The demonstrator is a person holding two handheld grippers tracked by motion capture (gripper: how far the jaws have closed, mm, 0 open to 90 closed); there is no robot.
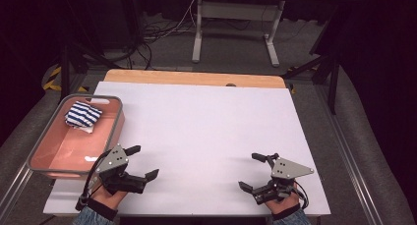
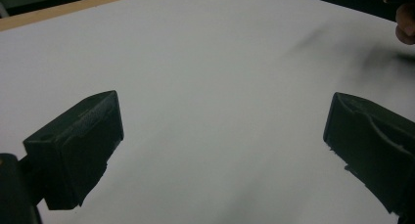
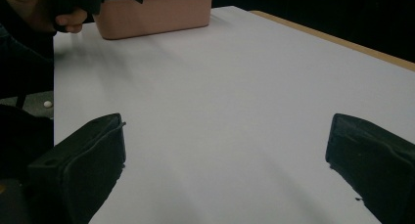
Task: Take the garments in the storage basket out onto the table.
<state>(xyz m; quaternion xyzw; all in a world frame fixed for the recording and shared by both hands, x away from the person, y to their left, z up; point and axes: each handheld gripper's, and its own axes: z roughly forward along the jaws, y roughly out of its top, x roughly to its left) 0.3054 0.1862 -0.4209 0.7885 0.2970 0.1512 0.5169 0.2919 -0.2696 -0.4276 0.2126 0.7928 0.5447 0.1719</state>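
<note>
High view: left tongs (image 1: 141,162) and right tongs (image 1: 253,172) rest spread, empty, along bench (image 1: 206,122) near edge, likely parked. Striped cloth (image 1: 82,114) lies in bin (image 1: 117,124) at left edge.

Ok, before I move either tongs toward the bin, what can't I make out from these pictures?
- Under the striped folded cloth: high view, a pale item hidden beneath, unidentifiable.
- Pink bin: right gripper view, top cut off by the frame, contents hidden.
- Left tongs: right gripper view, cropped at the corner.
- Right tongs: left gripper view, just a cropped fingertip edge.
</note>
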